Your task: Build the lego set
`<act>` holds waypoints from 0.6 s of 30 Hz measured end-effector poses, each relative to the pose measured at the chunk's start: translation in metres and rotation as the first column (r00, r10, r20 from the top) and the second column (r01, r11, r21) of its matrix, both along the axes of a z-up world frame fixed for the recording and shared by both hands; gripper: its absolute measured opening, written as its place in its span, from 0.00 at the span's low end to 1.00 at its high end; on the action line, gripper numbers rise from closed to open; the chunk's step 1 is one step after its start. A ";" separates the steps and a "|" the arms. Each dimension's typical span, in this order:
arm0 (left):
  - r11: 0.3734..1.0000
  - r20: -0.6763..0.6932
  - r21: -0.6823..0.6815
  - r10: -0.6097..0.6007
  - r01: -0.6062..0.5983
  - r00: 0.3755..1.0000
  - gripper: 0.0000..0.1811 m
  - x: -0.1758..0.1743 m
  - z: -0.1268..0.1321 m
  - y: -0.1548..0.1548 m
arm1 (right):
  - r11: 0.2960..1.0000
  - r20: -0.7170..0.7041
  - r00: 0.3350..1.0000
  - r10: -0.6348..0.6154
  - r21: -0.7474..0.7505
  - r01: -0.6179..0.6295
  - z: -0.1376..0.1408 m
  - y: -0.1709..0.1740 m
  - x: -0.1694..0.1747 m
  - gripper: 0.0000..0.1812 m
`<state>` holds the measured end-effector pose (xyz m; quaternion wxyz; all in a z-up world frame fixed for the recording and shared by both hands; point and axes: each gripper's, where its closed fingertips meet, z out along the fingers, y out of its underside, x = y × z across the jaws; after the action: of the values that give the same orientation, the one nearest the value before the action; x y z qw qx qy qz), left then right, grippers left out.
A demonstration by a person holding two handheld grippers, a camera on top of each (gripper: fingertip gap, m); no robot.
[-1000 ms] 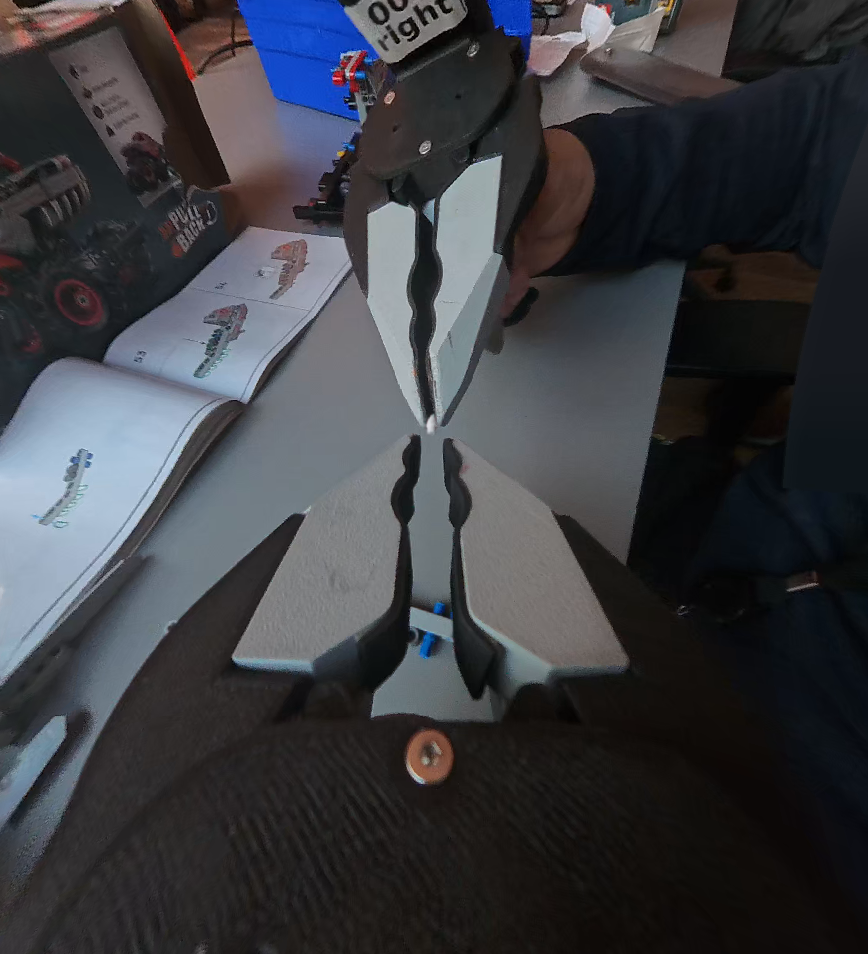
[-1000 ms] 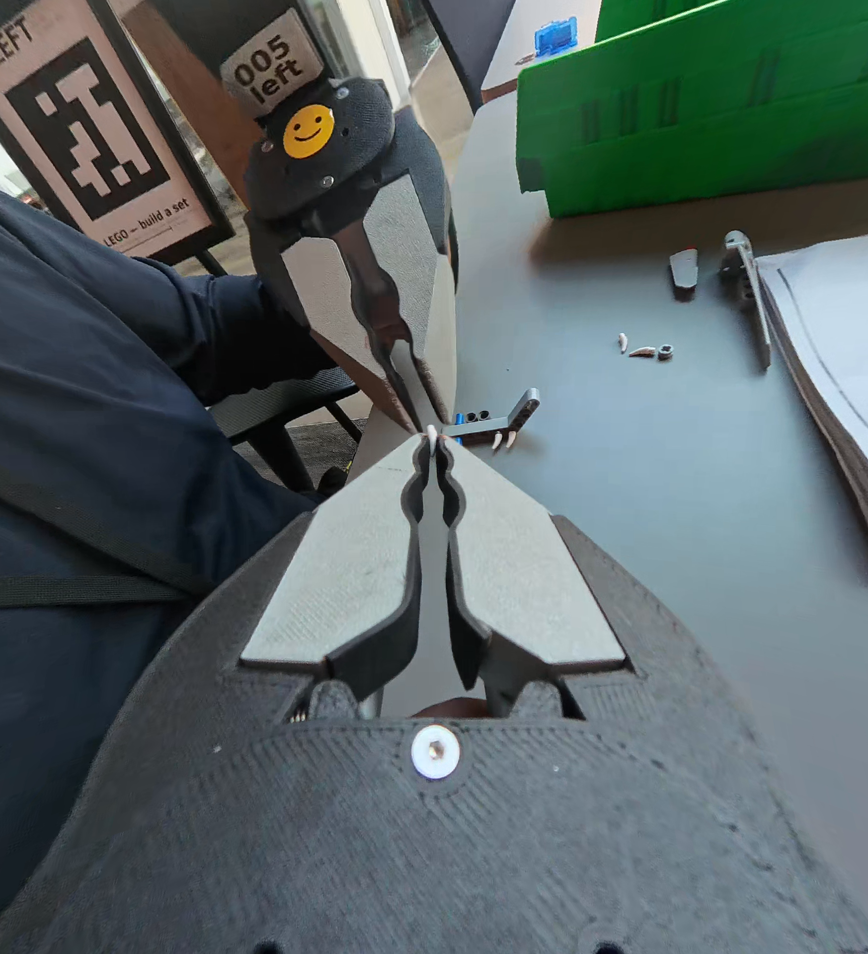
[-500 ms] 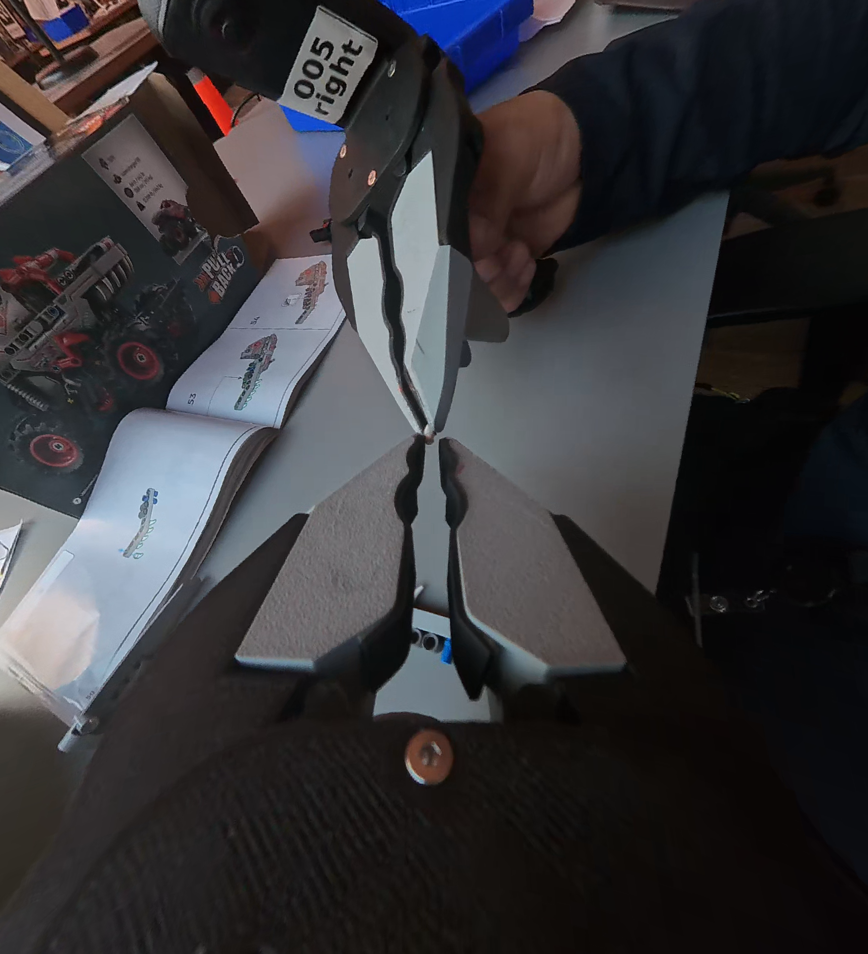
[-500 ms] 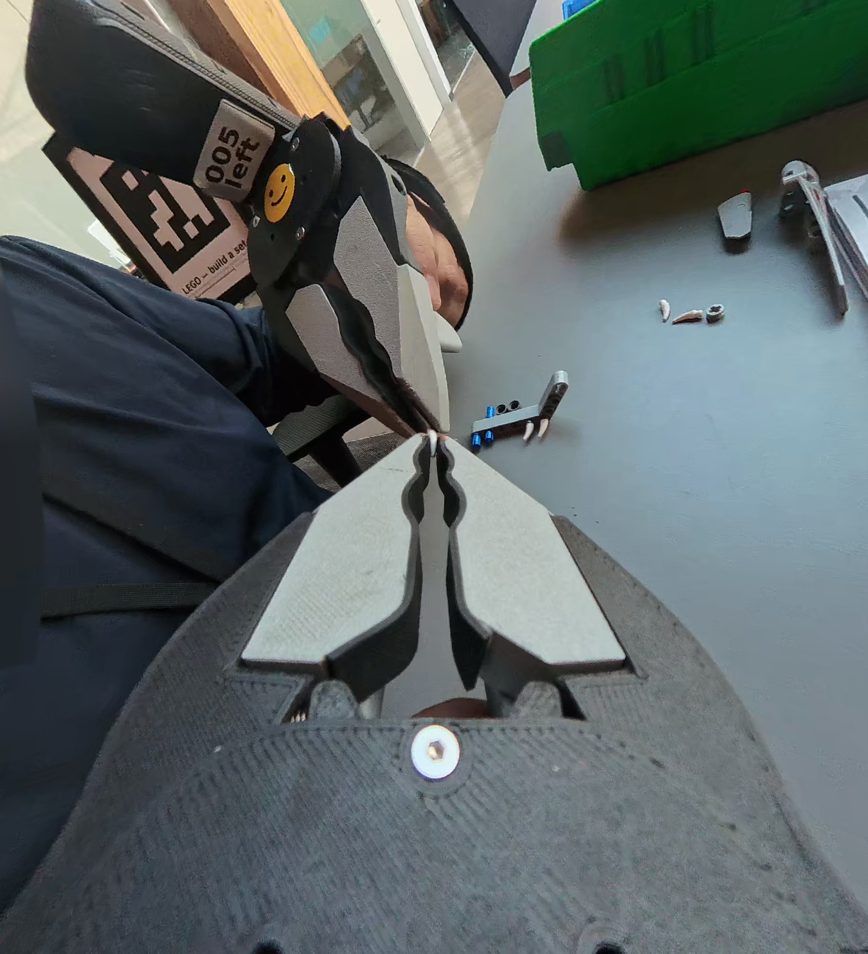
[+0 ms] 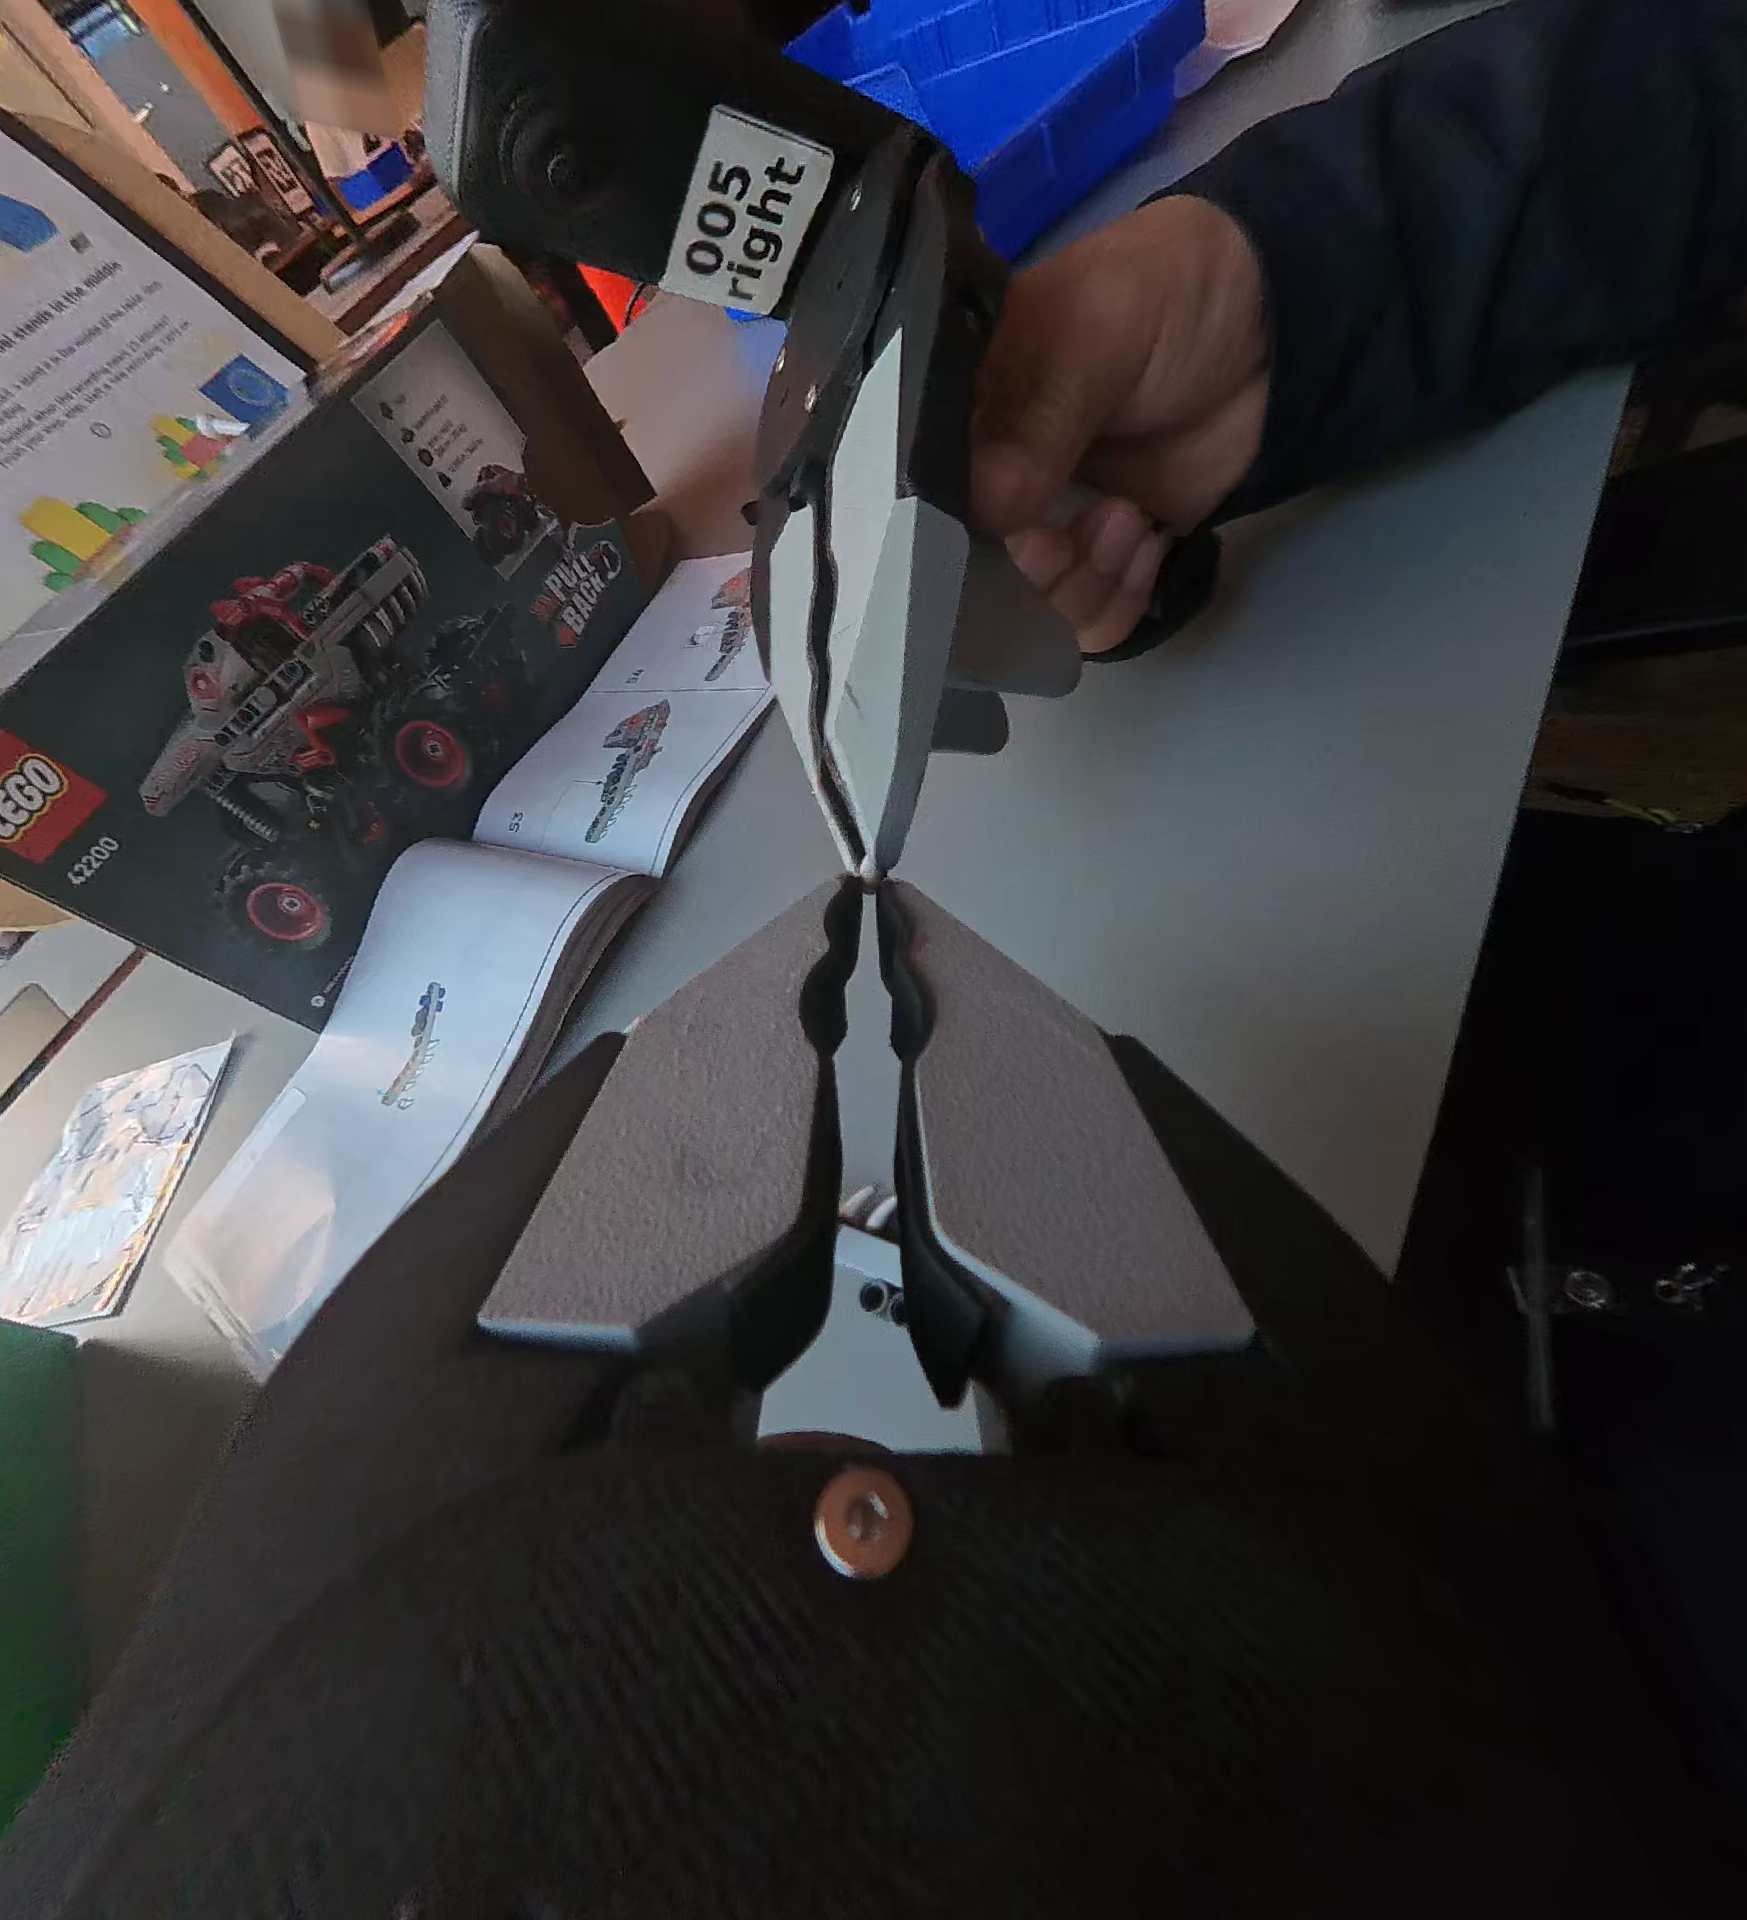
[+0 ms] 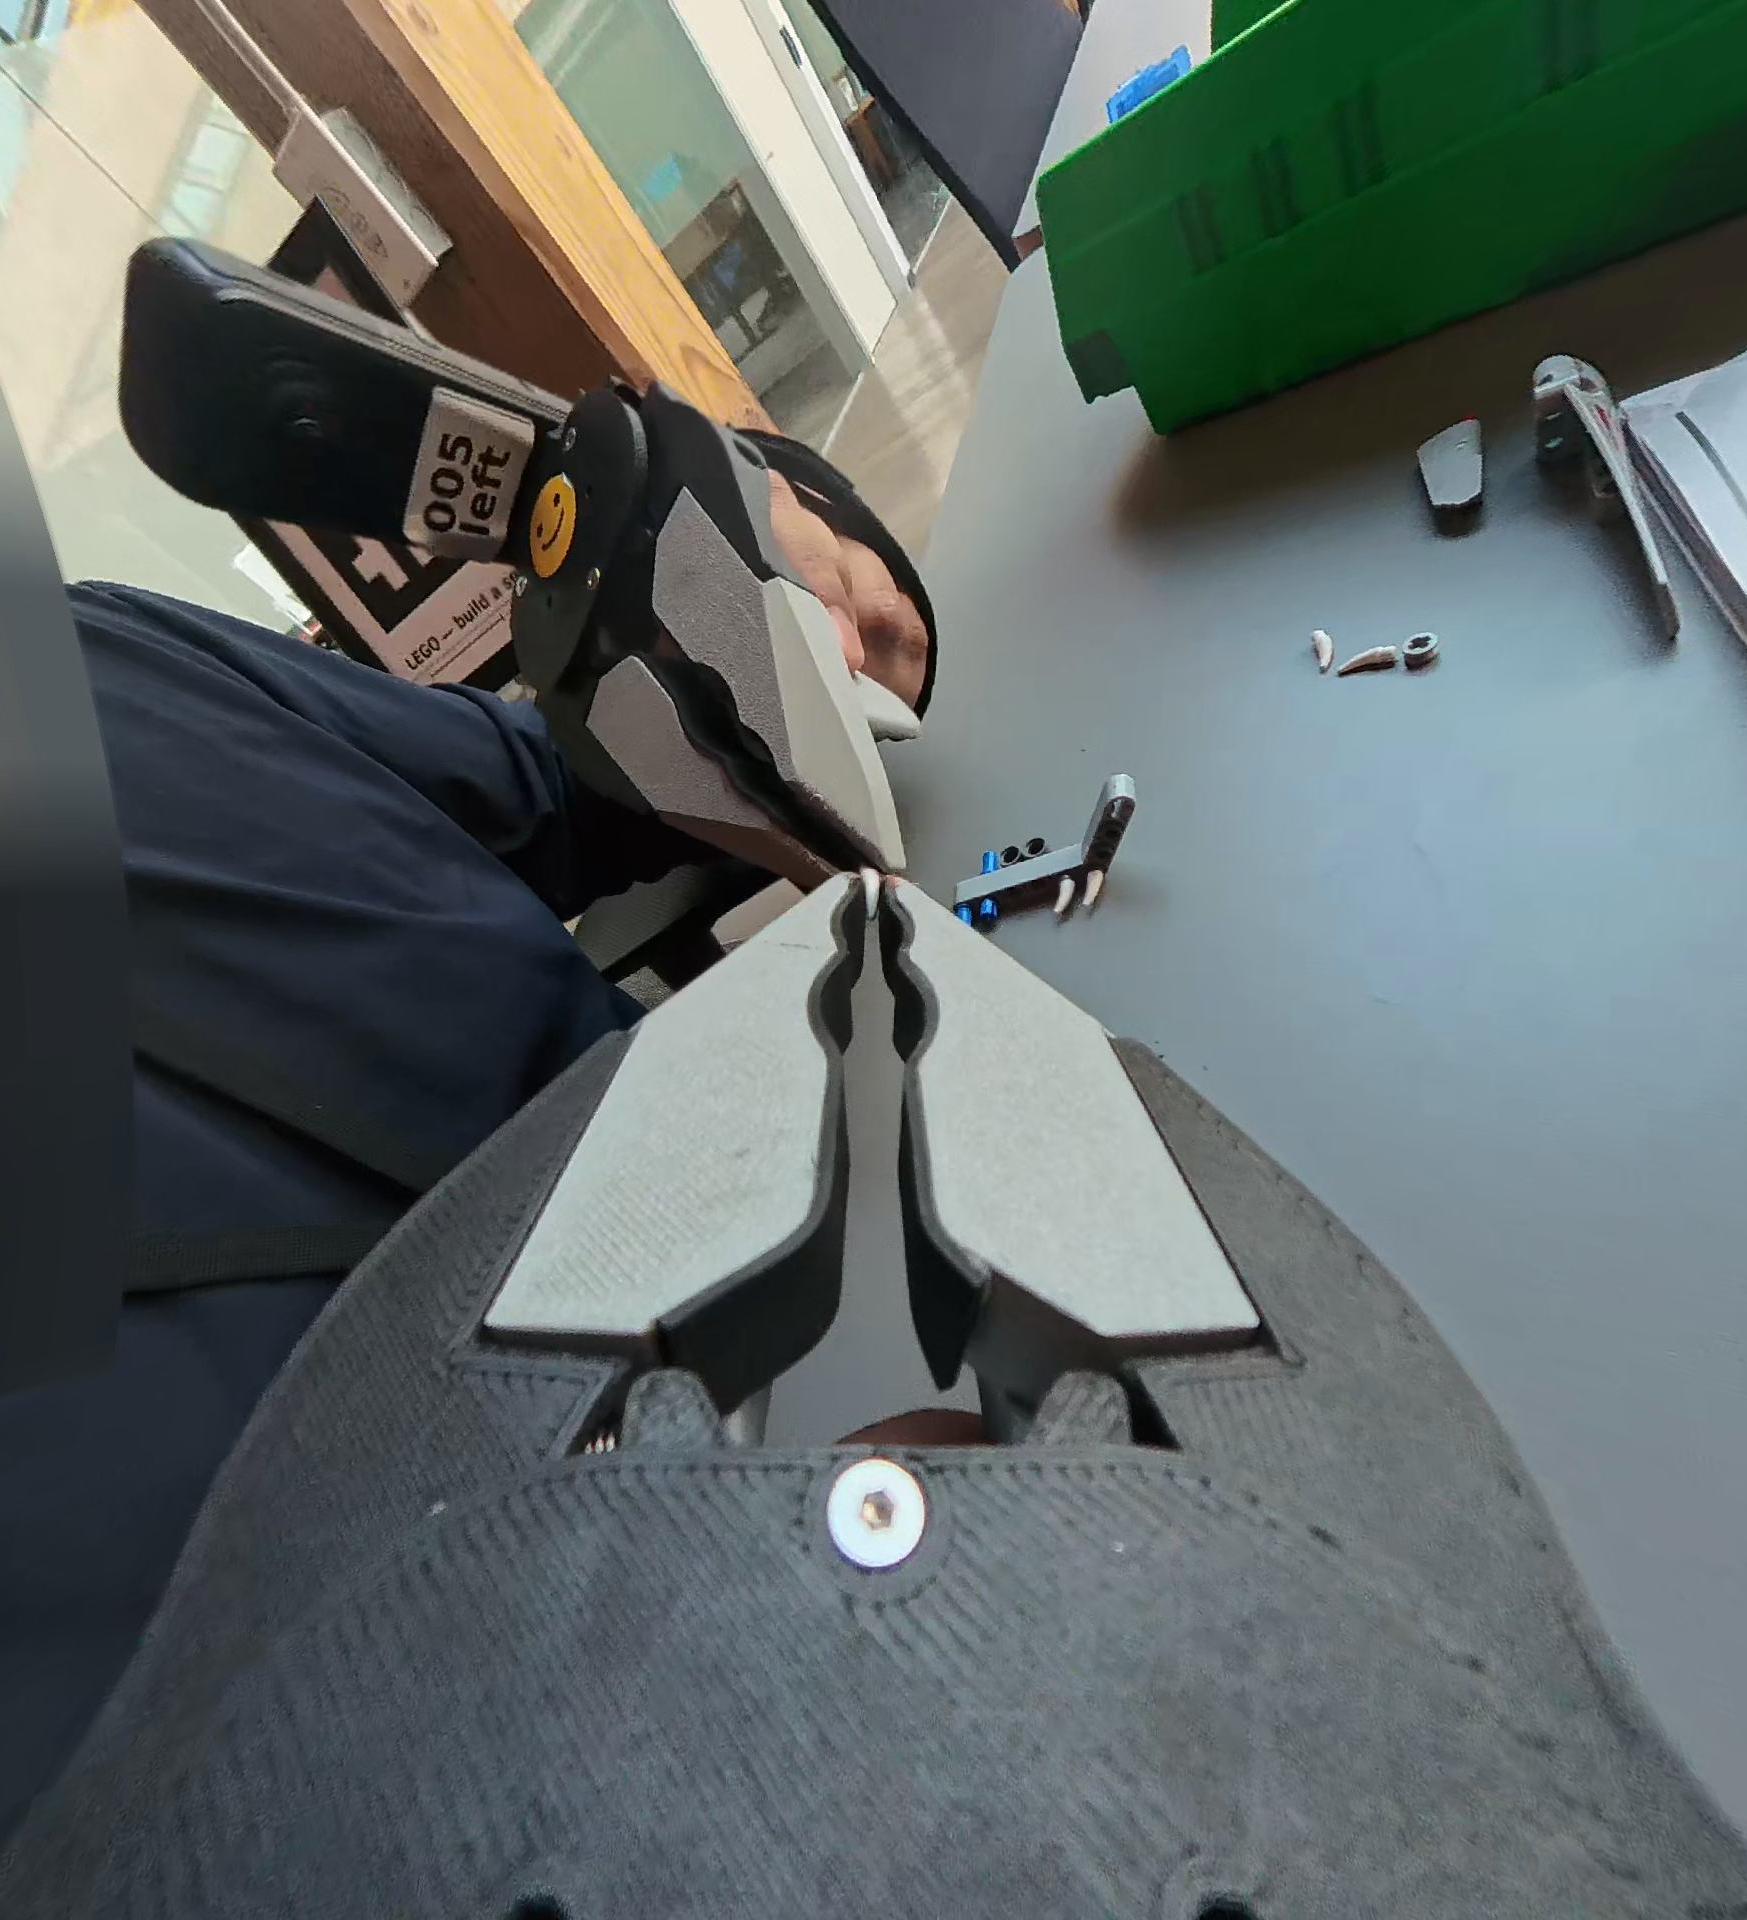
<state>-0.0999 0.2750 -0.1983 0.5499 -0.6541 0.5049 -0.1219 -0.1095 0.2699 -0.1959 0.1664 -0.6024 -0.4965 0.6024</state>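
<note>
A small white tooth-shaped piece (image 6: 867, 896) is pinched at the very tips of the right claw (image 6: 874, 902), held in the air above the near edge of the grey counter (image 6: 1471, 1039); the left claw (image 5: 861, 896) is met tip to tip with it, its tips nearly together, though whether it also grips the piece cannot be told. On the counter just beyond, a grey beam with blue pins and two white teeth (image 6: 1040, 862) is laid. Farther right, loose teeth (image 6: 1362, 657), an open instruction booklet (image 5: 557, 831) and the set's box (image 5: 256, 665) are seen.
</note>
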 end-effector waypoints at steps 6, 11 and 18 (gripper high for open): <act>0.997 -0.048 0.058 0.056 -0.054 0.997 0.00 -0.001 -0.002 0.004 | 0.999 0.002 1.000 -0.030 -0.019 0.030 -0.001 0.004 -0.002 0.00; 0.995 -0.037 0.068 0.072 -0.069 0.997 0.00 -0.002 0.000 0.007 | 0.999 -0.005 0.999 -0.041 -0.009 0.041 0.001 0.005 -0.002 0.00; 0.993 -0.028 0.080 0.090 -0.088 0.996 0.00 -0.002 0.001 0.010 | 0.998 -0.010 0.998 -0.059 0.000 0.059 0.001 0.009 -0.002 0.00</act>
<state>-0.1017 0.2847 -0.1974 0.5723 -0.6555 0.4882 -0.0670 -0.1116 0.2786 -0.1950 0.1867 -0.6137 -0.4778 0.6002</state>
